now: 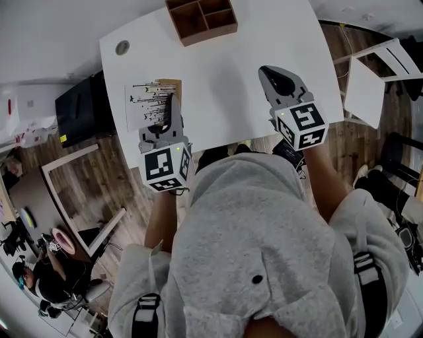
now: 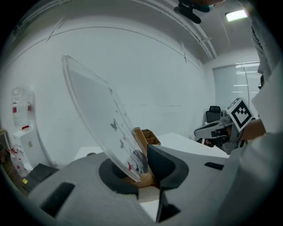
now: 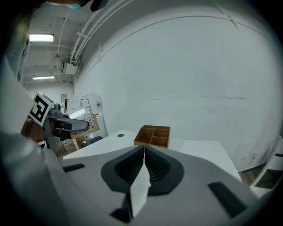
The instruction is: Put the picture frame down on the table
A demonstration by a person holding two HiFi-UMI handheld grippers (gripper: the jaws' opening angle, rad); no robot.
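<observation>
The picture frame (image 1: 151,100) is a clear pane with a print of thin dark lines and a wooden back. It hangs tilted over the left part of the white table (image 1: 225,86). My left gripper (image 1: 170,113) is shut on the frame's near edge. In the left gripper view the pane (image 2: 99,112) leans up and to the left from between the jaws (image 2: 143,170). My right gripper (image 1: 281,80) hovers over the table's near right part, shut with nothing in it; its jaws (image 3: 143,155) meet. From the right gripper view the frame (image 3: 86,115) shows raised at the far left.
A wooden compartment box (image 1: 201,18) stands at the table's far edge, with a round cable hole (image 1: 122,47) at the far left corner. A black case (image 1: 82,109) and a white frame (image 1: 73,198) lie on the floor to the left. White furniture (image 1: 370,82) stands to the right.
</observation>
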